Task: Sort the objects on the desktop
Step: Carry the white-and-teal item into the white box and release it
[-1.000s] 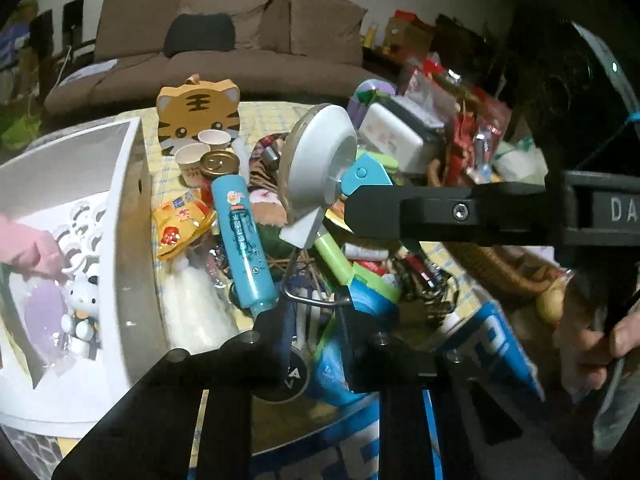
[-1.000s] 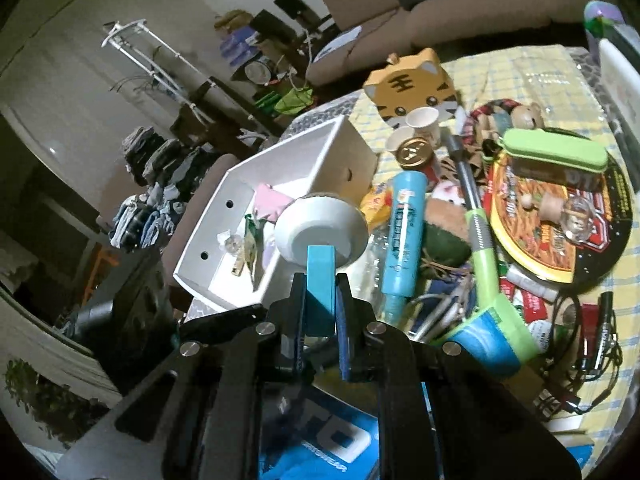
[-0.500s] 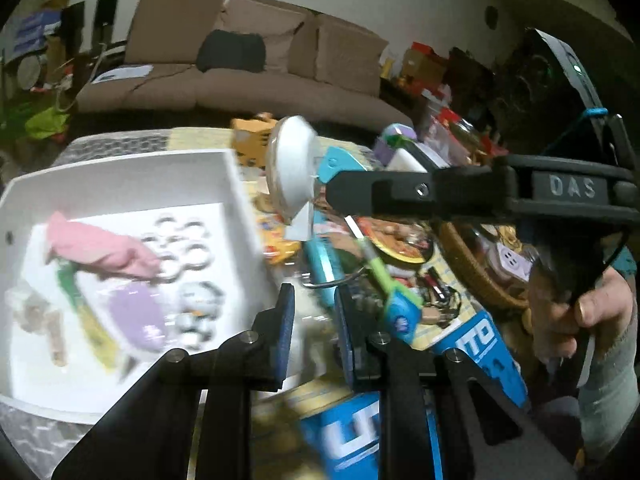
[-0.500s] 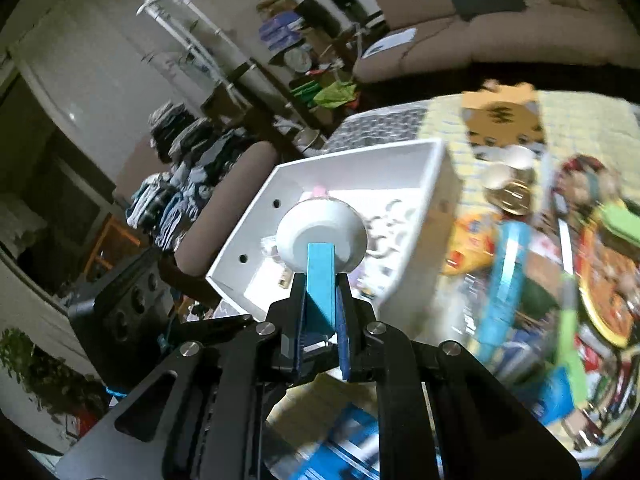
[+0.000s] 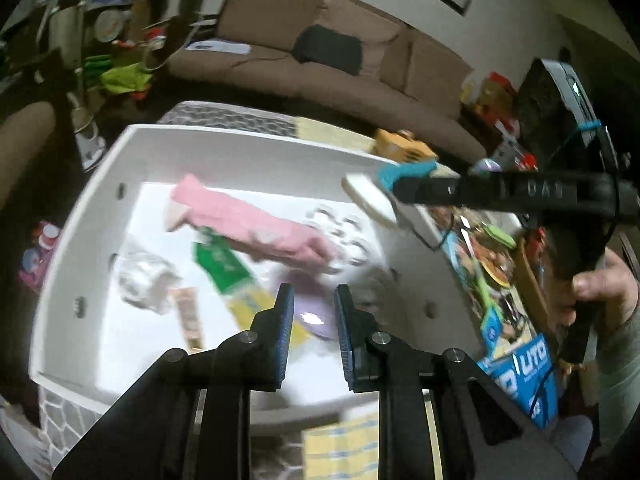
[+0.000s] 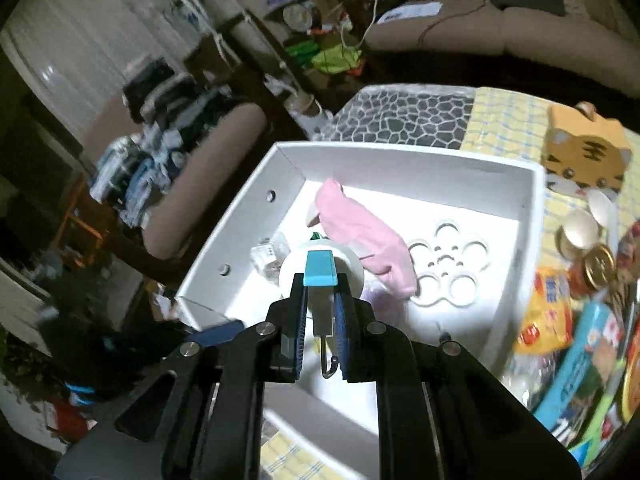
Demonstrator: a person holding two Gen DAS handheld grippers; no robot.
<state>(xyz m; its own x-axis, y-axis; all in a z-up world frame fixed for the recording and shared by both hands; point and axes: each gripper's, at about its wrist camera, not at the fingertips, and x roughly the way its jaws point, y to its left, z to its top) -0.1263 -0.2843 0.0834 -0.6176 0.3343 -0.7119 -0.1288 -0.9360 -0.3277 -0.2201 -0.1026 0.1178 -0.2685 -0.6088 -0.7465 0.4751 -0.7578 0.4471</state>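
Observation:
My right gripper (image 6: 320, 292) is shut on a white suction-cup hook (image 6: 320, 270) with a blue lever; its metal hook hangs between the fingers. It hovers above the white box (image 6: 400, 152). In the left wrist view the right gripper (image 5: 394, 188) reaches in from the right, and the suction-cup hook (image 5: 368, 200) sits over the white box's (image 5: 240, 136) right wall. My left gripper (image 5: 312, 296) hangs over the box's near part, jaws close together with nothing between them. Inside the box lie a pink cloth (image 6: 360, 228), a white flower-shaped tray (image 6: 448, 268), a green and yellow packet (image 5: 232, 276) and a purple item (image 5: 308, 304).
Right of the box the yellow checked tablecloth carries a tiger-shaped box (image 6: 584, 156), small cups (image 6: 580, 232), a snack packet (image 6: 548, 312) and a blue tube (image 6: 580, 356). A hand (image 5: 600, 284) grips the right gripper's handle. A brown sofa (image 5: 320, 68) stands behind the table.
Both grippers have swept left, from above the cluttered pile to above the white box. The suction-cup hook stays in the right gripper. The left gripper remains without anything in it.

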